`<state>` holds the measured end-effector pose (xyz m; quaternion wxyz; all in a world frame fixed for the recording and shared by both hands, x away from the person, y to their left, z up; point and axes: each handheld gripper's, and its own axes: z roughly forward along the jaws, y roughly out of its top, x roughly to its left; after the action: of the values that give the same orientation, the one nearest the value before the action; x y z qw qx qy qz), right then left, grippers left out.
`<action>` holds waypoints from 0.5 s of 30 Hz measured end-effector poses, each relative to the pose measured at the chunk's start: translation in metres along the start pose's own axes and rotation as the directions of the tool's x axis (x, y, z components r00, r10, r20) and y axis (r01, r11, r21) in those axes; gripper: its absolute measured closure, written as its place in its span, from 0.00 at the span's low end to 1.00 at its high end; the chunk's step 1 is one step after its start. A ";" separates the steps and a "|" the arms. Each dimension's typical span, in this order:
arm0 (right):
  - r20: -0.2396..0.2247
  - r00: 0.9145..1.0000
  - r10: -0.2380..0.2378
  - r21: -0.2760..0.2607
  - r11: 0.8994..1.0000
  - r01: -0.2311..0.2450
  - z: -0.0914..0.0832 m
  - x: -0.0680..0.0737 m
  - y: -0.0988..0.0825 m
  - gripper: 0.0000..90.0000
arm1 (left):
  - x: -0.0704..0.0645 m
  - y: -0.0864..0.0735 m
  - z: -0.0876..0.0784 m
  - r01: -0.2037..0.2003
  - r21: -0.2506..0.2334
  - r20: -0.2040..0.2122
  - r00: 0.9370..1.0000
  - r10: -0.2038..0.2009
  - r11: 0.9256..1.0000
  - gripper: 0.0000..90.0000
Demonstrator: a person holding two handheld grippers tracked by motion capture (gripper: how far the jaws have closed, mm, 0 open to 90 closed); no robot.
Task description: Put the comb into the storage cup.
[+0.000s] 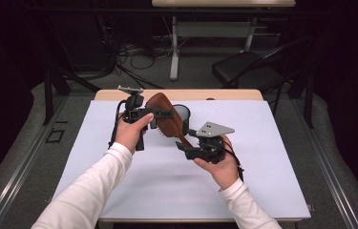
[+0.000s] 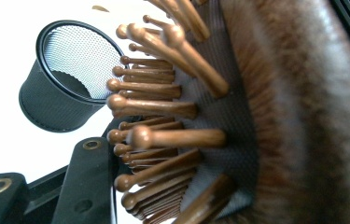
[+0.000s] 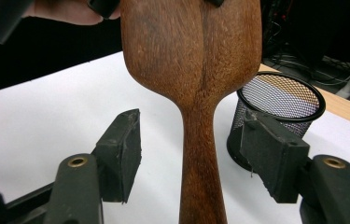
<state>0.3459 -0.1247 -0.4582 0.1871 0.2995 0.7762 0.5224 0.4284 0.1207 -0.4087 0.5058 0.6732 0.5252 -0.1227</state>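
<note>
Wooden hairbrush held above the bench: left tongs pinch its head. Right gripper view shows right tongs spread, clear of the handle. Left gripper view shows bristles, mesh cup.

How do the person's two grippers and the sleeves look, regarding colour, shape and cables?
Both sleeves are white and long, reaching the wrists. The left gripper and right gripper are black, each topped with a grey three-cornered plate. A thin black cable trails from the right one. In the right gripper view, the jaws carry square black pads and brass-coloured rivets.
</note>
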 end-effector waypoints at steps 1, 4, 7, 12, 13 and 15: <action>-0.005 1.000 0.007 -0.002 1.000 -0.007 -0.001 -0.001 0.000 0.40 | 0.000 0.000 0.000 -0.006 0.001 -0.001 1.000 0.006 1.000 0.54; -0.012 1.000 0.005 0.009 1.000 -0.004 -0.003 -0.004 0.002 0.38 | 0.000 0.001 0.000 -0.007 -0.009 -0.003 1.000 0.007 1.000 0.54; -0.017 1.000 0.017 0.019 1.000 -0.017 -0.005 -0.006 0.002 0.38 | 0.000 0.001 0.001 -0.018 -0.018 -0.004 1.000 0.018 1.000 0.54; -0.019 1.000 0.020 0.025 0.999 -0.019 -0.006 -0.009 0.003 0.35 | 0.000 0.002 0.002 -0.024 -0.021 0.016 1.000 0.024 0.999 0.54; -0.022 1.000 0.019 0.025 1.000 -0.018 -0.006 -0.009 0.003 0.35 | 0.000 0.002 0.002 -0.027 -0.021 0.016 0.999 0.027 0.999 0.54; -0.020 1.000 0.013 0.029 1.000 -0.013 -0.006 -0.008 0.004 0.34 | -0.001 0.003 0.001 -0.033 -0.017 0.008 0.999 0.033 0.999 0.54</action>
<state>0.3493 -0.1332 -0.4524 0.1715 0.3020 0.7834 0.5155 0.4306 0.1194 -0.4072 0.5155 0.6771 0.5130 -0.1128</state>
